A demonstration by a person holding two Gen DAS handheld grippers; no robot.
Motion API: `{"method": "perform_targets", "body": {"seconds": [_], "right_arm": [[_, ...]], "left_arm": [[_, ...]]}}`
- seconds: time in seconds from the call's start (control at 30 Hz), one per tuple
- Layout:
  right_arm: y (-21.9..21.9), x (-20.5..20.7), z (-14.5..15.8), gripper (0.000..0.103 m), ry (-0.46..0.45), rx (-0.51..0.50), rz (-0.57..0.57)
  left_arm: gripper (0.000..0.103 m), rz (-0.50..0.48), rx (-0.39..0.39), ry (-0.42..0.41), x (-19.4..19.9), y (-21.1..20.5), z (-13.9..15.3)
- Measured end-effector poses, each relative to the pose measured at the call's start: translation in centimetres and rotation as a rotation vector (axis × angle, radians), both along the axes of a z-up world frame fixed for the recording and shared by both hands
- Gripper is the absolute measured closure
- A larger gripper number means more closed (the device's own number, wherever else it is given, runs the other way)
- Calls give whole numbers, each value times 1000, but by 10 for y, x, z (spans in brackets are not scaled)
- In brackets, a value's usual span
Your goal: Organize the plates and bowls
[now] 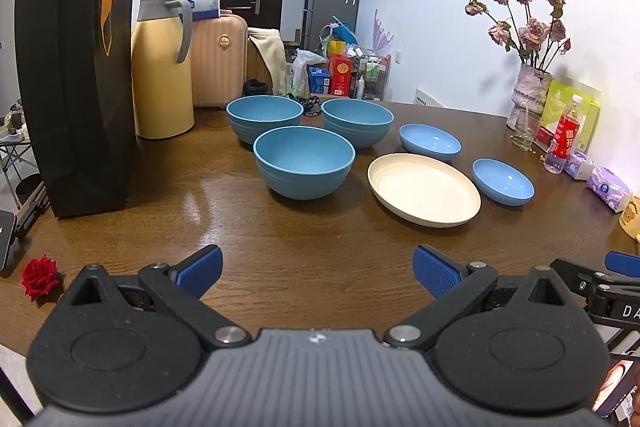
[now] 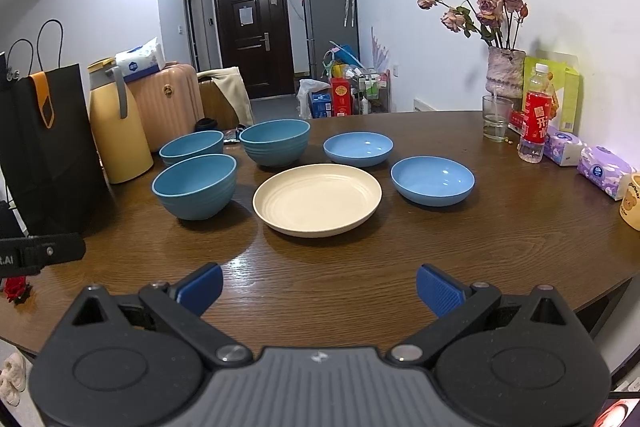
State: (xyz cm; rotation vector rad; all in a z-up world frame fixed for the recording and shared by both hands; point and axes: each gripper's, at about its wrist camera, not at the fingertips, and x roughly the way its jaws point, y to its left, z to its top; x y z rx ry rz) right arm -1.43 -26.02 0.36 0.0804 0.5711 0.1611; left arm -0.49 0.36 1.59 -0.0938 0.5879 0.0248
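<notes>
Nothing is stacked yet, so by my reading the task stands at its very start: three deep blue bowls, two shallow blue bowls and one cream plate [image 2: 317, 199] all sit separately on the brown desk [image 2: 500, 227]. The left gripper [image 1: 318, 273] hangs over the near edge with its jaws spread wide and nothing between them; the right gripper [image 2: 319, 289] is likewise released and empty.

A sensible first move is likely nesting the deep bowls, which calls for closing on a rim of the nearest deep bowl [image 1: 304, 163] and lifting it clear of its two neighbours behind it.

From the left wrist view a red rose [image 1: 39, 277] lies whole on the desk's left edge, and part of the right gripper shows at the far right. In the right wrist view the nearer shallow bowl [image 2: 433, 180] sits plainly apart from the plate, with the farther shallow bowl [image 2: 358, 149] behind.
</notes>
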Motion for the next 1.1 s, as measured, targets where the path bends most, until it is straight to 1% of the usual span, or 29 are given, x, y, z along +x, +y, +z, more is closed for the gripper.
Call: {"method": "perform_targets", "body": {"seconds": [0.5, 0.87, 1.1], "right_arm": [[-6, 20, 2, 0, 4, 7, -27], [-15, 65, 3, 0, 55, 2, -65], [-26, 99, 2, 0, 89, 14, -47]], "left_arm": [[0, -5, 7, -5, 20, -4, -1], [0, 26, 13, 23, 49, -8, 2], [0, 44, 10, 59, 76, -15, 2]]}}
